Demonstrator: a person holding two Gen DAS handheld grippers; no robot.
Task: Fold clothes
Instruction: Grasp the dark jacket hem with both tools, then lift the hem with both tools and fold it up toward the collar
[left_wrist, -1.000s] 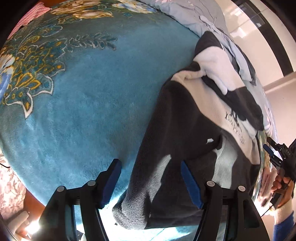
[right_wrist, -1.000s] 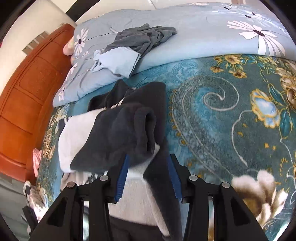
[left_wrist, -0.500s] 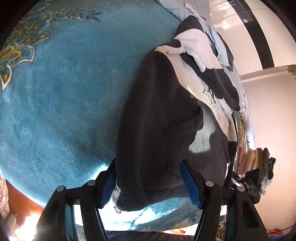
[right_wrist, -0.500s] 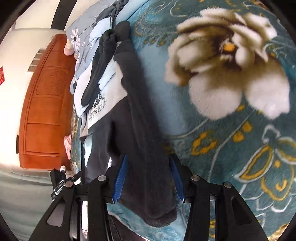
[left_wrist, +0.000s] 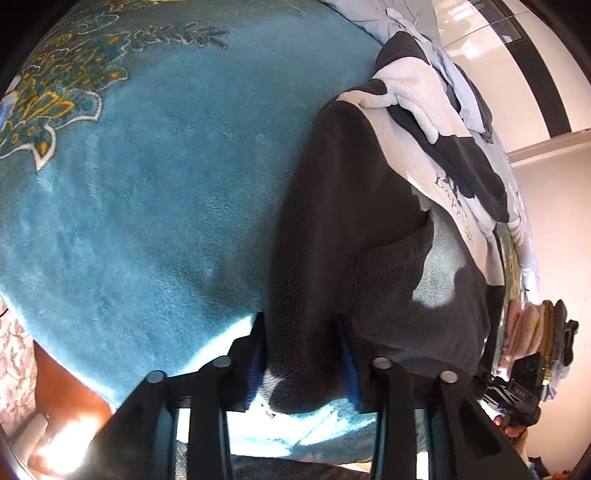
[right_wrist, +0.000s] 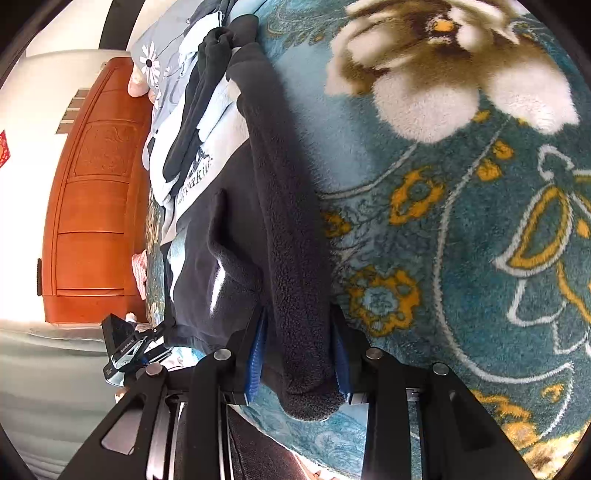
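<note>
A dark grey and white fleece top (left_wrist: 369, 229) lies on a teal floral blanket (left_wrist: 147, 192), its hem at the bed's near edge. My left gripper (left_wrist: 301, 354) is shut on one hem corner, the dark fleece filling the gap between its blue pads. My right gripper (right_wrist: 297, 350) is shut on the opposite hem corner of the fleece top (right_wrist: 280, 229). The sleeves lie folded over the white chest panel further up. Each gripper shows small at the edge of the other's view.
A light blue floral duvet (right_wrist: 162, 66) with a pile of other clothes (left_wrist: 469, 96) lies beyond the top. An orange wooden headboard (right_wrist: 92, 206) stands at the left of the right wrist view. Stacked folded garments (left_wrist: 535, 332) sit past the bed's edge.
Both grippers have dropped from higher up to the top's hem at the bed edge. The left gripper's jaws have narrowed and closed on the hem; the right stays closed on fleece.
</note>
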